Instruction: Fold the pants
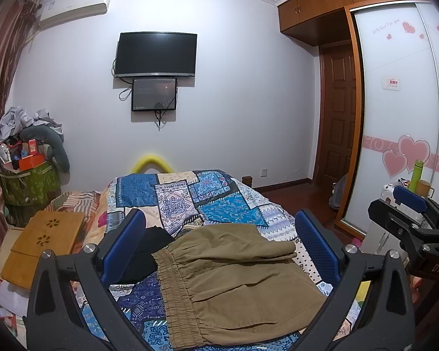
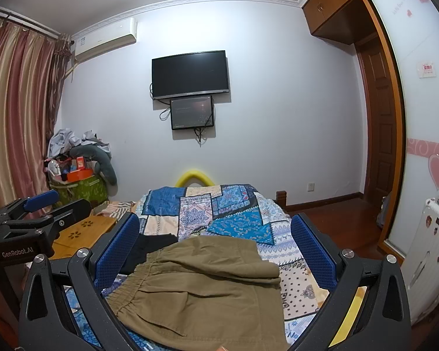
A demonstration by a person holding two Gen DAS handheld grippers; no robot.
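Note:
Olive-khaki pants (image 1: 231, 280) lie folded on the patchwork bedspread (image 1: 207, 201), elastic waistband toward the left. They also show in the right wrist view (image 2: 202, 286). My left gripper (image 1: 219, 248) is open and empty, held above the pants with its blue pads wide apart. My right gripper (image 2: 216, 251) is open and empty too, above the same pants. The right gripper shows at the right edge of the left wrist view (image 1: 412, 213), and the left gripper at the left edge of the right wrist view (image 2: 41, 210).
A black garment (image 1: 149, 251) lies left of the pants. A wooden lap desk (image 1: 44, 242) sits on the bed's left side. A green basket of clutter (image 1: 29, 181) stands by the curtain. A wardrobe (image 1: 401, 111) and small white cabinet (image 2: 430, 251) are at right.

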